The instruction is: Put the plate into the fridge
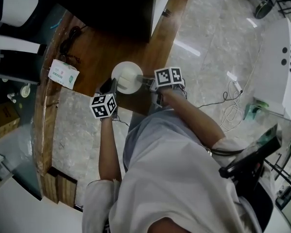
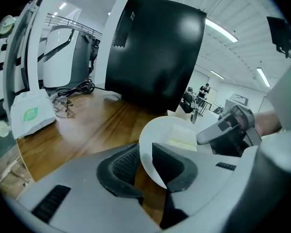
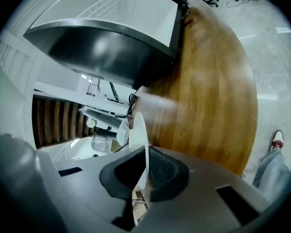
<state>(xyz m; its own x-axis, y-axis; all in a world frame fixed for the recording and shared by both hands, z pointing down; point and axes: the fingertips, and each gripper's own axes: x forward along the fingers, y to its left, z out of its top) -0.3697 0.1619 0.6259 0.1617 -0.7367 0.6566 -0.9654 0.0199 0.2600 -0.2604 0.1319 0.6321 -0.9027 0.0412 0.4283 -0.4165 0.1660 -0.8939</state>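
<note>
A white plate (image 1: 127, 76) with a pale block of food (image 2: 181, 140) on it hangs over the wooden counter (image 1: 101, 57), in front of the black fridge (image 1: 111, 8). My right gripper (image 1: 143, 80) is shut on the plate's right rim; in the right gripper view the thin plate (image 3: 138, 135) stands edge-on, pinched between the pads (image 3: 157, 171). My left gripper (image 1: 111, 87) is at the plate's near left rim. In the left gripper view the rim (image 2: 150, 154) lies between the jaws with a gap showing beside it. The fridge (image 2: 155, 52) has its door closed.
A white tissue pack (image 1: 63, 73) lies on the counter's left end, with a coiled black cable (image 1: 70, 38) behind it. The counter's edge runs just right of the plate, over a marble floor with loose cables (image 1: 232, 101).
</note>
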